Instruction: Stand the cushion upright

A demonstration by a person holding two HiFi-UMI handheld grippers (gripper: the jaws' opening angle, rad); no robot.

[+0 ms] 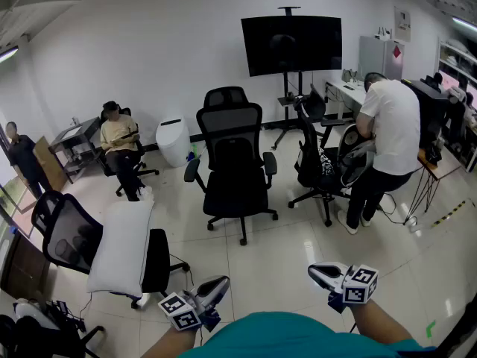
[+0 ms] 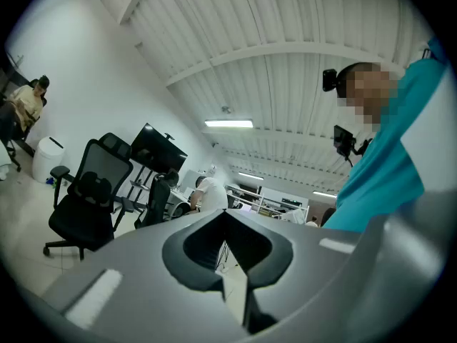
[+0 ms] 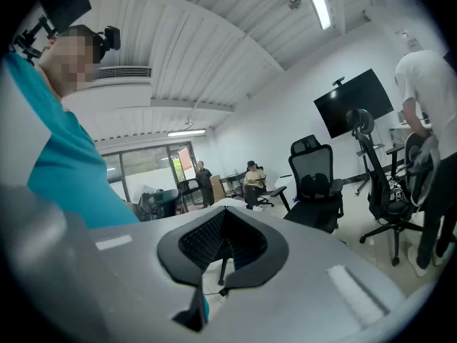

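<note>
A long white cushion [image 1: 121, 246] stands tilted on the seat of a black mesh office chair [image 1: 67, 237] at the left, leaning against its backrest. Both grippers hang low near my body, well apart from the cushion. My left gripper [image 1: 212, 287] is to the right of that chair, its jaws together with nothing between them. My right gripper [image 1: 325, 274] is further right over bare floor, also shut and empty. The left gripper view shows its jaws [image 2: 227, 216] meeting, pointed toward the room and ceiling. The right gripper view shows the same closed jaws [image 3: 226, 213].
A black office chair [image 1: 235, 159] stands mid-room ahead. A person in a white shirt [image 1: 391, 125] bends over another chair [image 1: 317, 155] at the right. A TV on a stand [image 1: 291, 43] is behind; a seated person [image 1: 119, 136] and a white bin [image 1: 174, 140] at back left.
</note>
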